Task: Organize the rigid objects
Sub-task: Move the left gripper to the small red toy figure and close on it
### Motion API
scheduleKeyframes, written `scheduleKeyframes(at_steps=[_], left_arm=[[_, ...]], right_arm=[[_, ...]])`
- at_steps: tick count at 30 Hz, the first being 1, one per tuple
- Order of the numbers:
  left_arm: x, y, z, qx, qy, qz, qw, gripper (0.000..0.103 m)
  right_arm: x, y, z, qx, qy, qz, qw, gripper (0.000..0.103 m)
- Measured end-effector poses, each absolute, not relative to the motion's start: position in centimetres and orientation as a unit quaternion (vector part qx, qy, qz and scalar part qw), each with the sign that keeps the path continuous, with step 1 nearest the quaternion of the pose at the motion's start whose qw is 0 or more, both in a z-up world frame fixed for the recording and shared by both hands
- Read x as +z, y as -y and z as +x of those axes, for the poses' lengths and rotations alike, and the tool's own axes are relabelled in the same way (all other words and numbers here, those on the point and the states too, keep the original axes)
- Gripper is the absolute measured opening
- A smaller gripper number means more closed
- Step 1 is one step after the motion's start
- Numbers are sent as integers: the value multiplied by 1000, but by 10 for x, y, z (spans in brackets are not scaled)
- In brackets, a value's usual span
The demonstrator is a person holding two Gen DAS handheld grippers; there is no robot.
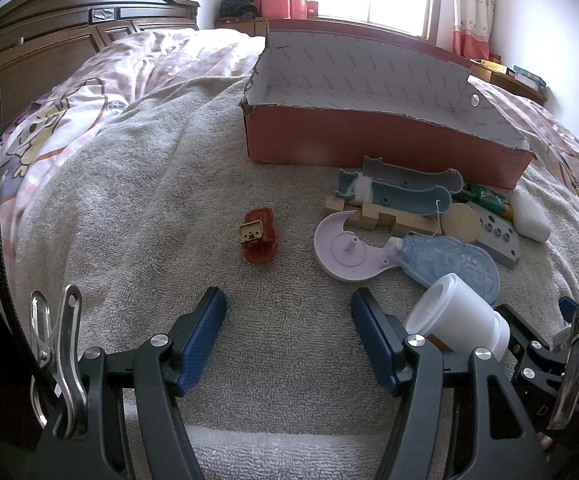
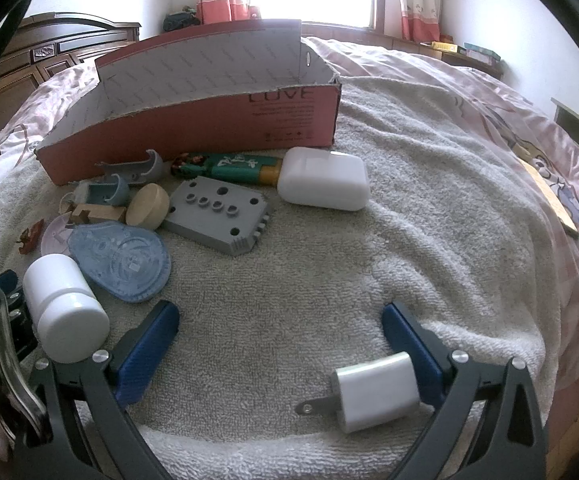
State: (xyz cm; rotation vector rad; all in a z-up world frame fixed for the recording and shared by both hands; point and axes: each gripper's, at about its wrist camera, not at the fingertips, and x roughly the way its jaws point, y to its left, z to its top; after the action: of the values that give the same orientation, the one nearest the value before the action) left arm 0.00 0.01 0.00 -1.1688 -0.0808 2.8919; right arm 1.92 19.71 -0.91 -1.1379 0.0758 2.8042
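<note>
- left gripper (image 1: 287,336): jaws spread fairly wide, nothing between them, only towel (image 1: 161,208) under; tilted down toward the bed.
- red toy (image 1: 260,236): alone on towel ahead of left gripper, well apart from the pile. Small hard plastic, likely light; lumpy shape, so pinch across the flat sides low on the body.
- pink box (image 1: 369,136): open-topped cardboard, behind everything, looks empty from here; probable drop spot.
- pile near box front: lilac shell (image 1: 345,252), blue tape-dispenser shell (image 2: 123,260), wooden blocks (image 1: 373,216), wooden disc (image 2: 148,205), grey perforated block (image 2: 219,216), green figure (image 2: 229,166), white rounded case (image 2: 323,184). All stiff; thin shells lie flat, hard to get under, take by an edge.
- white jar (image 2: 63,308): on its side between the two grippers, smooth round wall, may roll or slip; grip across the neck or body.
- right gripper (image 2: 281,344): jaws at their widest, holding nothing.
- white plug adapter (image 2: 377,392): lies on towel against the inner face of the right finger, prongs pointing left; not clamped. Light, slick, rigid; take across the flat faces, not the prongs.
</note>
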Motion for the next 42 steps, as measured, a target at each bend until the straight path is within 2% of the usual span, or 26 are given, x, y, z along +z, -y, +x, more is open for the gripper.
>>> scheduleKeyframes(at_steps=[42], left_arm=[[6,9,1,925,41,-378,19,67]], right_arm=[[-9,-195,19,925,-24,-375,60,103]])
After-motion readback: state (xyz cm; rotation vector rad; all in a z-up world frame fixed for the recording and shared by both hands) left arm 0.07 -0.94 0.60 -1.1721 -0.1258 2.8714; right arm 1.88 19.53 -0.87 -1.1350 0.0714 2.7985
